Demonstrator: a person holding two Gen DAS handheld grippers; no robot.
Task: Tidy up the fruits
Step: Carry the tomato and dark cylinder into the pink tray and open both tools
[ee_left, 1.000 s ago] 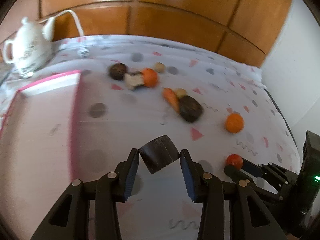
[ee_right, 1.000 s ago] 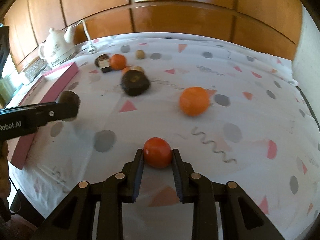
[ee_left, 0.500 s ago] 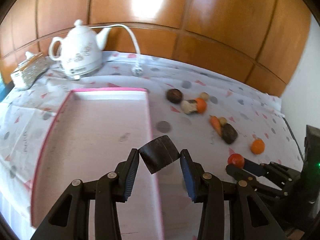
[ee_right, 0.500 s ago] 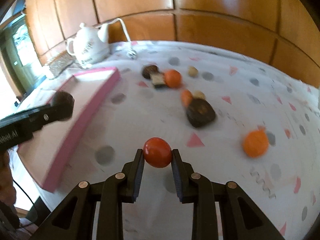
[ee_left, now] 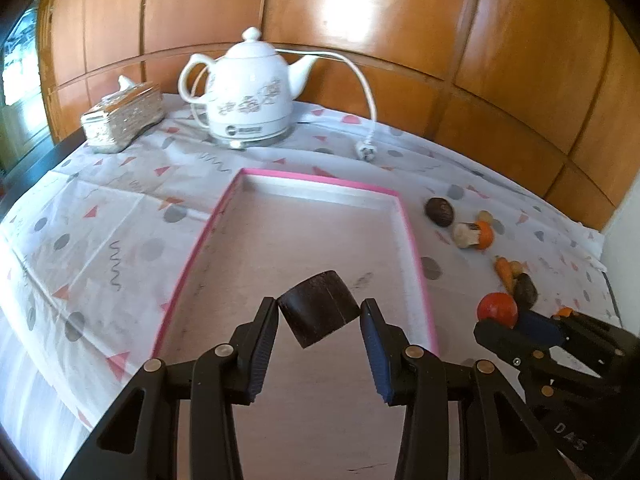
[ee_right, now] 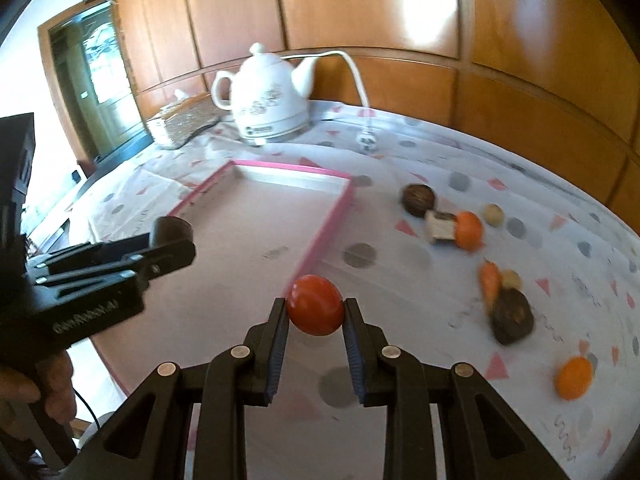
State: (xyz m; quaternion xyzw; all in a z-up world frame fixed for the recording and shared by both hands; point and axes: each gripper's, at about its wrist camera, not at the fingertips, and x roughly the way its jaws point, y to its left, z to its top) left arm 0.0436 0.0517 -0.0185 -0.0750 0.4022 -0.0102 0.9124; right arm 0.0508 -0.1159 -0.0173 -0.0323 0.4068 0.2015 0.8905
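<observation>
Left gripper (ee_left: 319,312) of yours is clamped on a dark brown, blunt-cut chunk of fruit (ee_left: 318,307), held above the pink-rimmed shallow tray (ee_left: 320,179) near its right edge. Your right gripper (ee_right: 315,316) is squeezing a small round red fruit (ee_right: 315,310) just off the tray's right rim. Remaining fruits sit scattered on the patterned tablecloth (ee_right: 440,152) toward the table's right side, with a white ceramic kettle (ee_left: 250,98) by the far edge.

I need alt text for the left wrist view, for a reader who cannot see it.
The left gripper holds a dark brown piece above a pink-rimmed tray. To the right, the right gripper holds a red fruit. A white kettle stands behind the tray.
</observation>
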